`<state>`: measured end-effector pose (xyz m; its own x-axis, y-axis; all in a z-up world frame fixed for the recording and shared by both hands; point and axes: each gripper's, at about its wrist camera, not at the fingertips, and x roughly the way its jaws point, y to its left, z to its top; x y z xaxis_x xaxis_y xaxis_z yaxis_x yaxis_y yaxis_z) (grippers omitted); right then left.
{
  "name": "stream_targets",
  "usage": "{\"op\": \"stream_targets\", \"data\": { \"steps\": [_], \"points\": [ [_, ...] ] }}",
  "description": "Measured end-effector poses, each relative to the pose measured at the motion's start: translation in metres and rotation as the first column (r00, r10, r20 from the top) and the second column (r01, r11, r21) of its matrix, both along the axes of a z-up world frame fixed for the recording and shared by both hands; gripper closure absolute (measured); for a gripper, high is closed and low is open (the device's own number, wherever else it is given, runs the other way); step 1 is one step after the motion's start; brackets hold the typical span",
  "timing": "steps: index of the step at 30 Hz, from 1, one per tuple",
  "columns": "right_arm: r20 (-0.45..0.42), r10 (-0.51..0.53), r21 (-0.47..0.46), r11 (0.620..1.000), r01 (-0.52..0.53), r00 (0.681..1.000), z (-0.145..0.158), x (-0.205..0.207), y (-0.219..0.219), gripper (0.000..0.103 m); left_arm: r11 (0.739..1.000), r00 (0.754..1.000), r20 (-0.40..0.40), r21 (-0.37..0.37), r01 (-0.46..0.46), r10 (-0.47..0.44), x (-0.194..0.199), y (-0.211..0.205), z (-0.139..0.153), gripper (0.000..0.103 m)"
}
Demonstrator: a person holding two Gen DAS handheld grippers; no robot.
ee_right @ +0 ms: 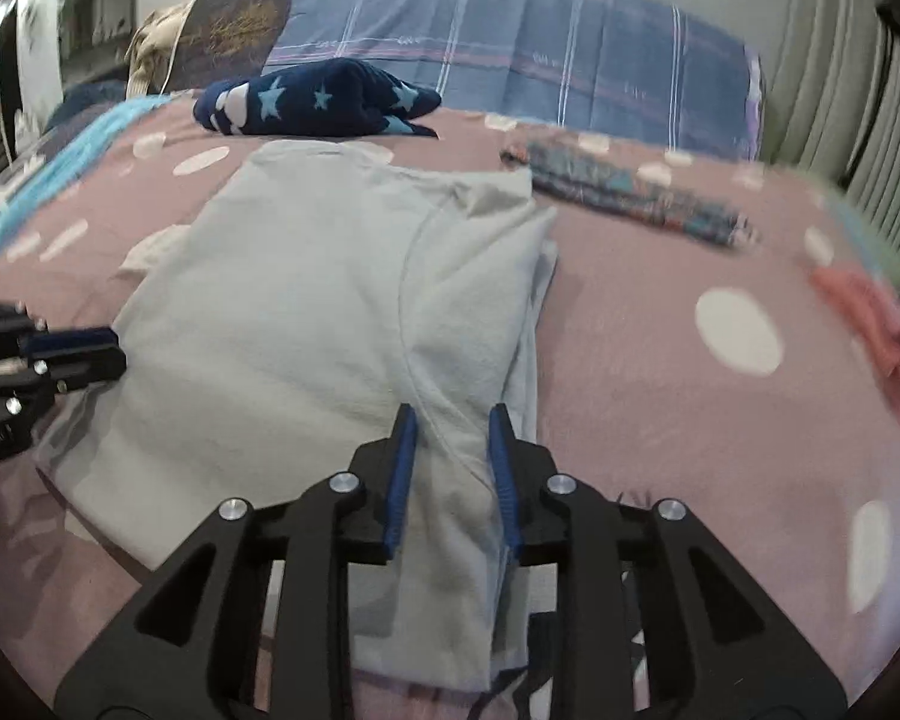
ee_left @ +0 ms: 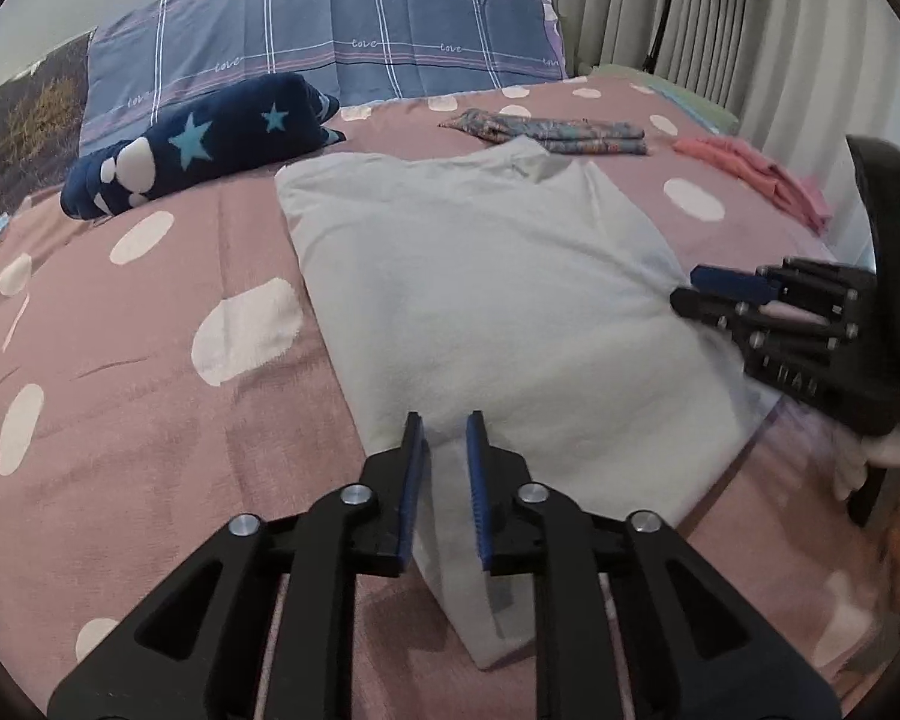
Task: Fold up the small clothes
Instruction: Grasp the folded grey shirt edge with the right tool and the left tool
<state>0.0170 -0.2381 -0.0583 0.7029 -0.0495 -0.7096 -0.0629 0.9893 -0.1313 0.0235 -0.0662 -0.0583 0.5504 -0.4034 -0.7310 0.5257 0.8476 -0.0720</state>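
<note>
Pink dotted bed (ee_left: 150,420): white shirt (ee_left: 480,300), star blanket (ee_left: 210,138), patterned garment (ee_left: 546,132), pink garment (ee_left: 756,174).

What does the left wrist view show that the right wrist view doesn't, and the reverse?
Left wrist only: the folded pink garment sharp, a green light on the right gripper's body, and a dark stand against the curtain.

Right wrist only: the sleeve seam curving across the white shirt, its stacked right-hand edge, and shelves at far left.

Both: the shirt on the dotted pink bedspread, the star-print navy bundle, the patterned folded cloth, the plaid pillow, and the left gripper and right gripper with jaws parted over shirt fabric.
</note>
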Motion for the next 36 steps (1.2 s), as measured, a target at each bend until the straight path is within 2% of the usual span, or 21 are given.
{"op": "stream_targets", "data": {
  "steps": [2, 4, 9, 12, 16, 19, 28, 32, 34, 36],
  "points": [
    [0.024, 0.001, -0.022, 1.000, 0.000, 1.000, 0.006, -0.003, 0.004, 0.078, 0.999, 0.999, 0.030, -0.031, -0.022, 0.023, 0.003, 0.005, 0.011, 0.060],
    [0.065, -0.011, -0.079, 0.997, 0.016, 0.998, 0.014, -0.007, 0.007, 0.075, 0.999, 0.997, 0.063, -0.016, -0.046, 0.047, 0.008, 0.006, 0.014, 0.050],
    [0.086, 0.006, -0.106, 0.994, 0.003, 0.996, 0.023, -0.005, 0.010, 0.072, 0.998, 0.997, 0.052, 0.014, -0.055, 0.054, 0.023, 0.004, 0.013, 0.050],
    [0.087, 0.009, -0.104, 0.995, 0.000, 0.996, 0.025, -0.003, 0.011, 0.071, 0.998, 0.997, 0.052, 0.024, -0.052, 0.051, 0.028, 0.001, 0.012, 0.045],
    [0.087, 0.008, -0.108, 0.994, 0.002, 0.996, 0.026, 0.001, 0.012, 0.063, 0.998, 0.998, 0.045, 0.037, -0.046, 0.044, 0.033, -0.002, 0.009, 0.045],
    [0.083, 0.006, -0.108, 0.994, 0.003, 0.997, 0.024, 0.006, 0.011, 0.062, 0.998, 0.998, 0.033, 0.041, -0.049, 0.047, 0.037, -0.003, 0.005, 0.044],
    [0.043, -0.007, -0.094, 0.995, 0.011, 0.999, 0.011, 0.018, 0.004, 0.056, 0.998, 0.998, -0.043, -0.002, -0.056, 0.056, 0.051, 0.003, -0.010, 0.040],
    [0.006, -0.023, 0.027, 0.999, 0.022, 1.000, 0.010, 0.022, -0.021, 0.047, 0.997, 0.995, -0.088, -0.054, -0.056, 0.051, 0.055, 0.010, -0.010, 0.040],
    [-0.036, -0.066, 0.158, 0.985, 0.071, 0.997, 0.009, 0.025, -0.050, 0.045, 0.995, 0.993, -0.107, -0.077, -0.059, 0.050, 0.057, 0.015, -0.011, 0.040],
    [-0.082, -0.100, 0.300, 0.946, 0.120, 0.992, 0.007, 0.027, -0.079, 0.045, 0.993, 0.991, -0.121, -0.096, -0.061, 0.050, 0.058, 0.017, -0.012, 0.040]
  ]
}}
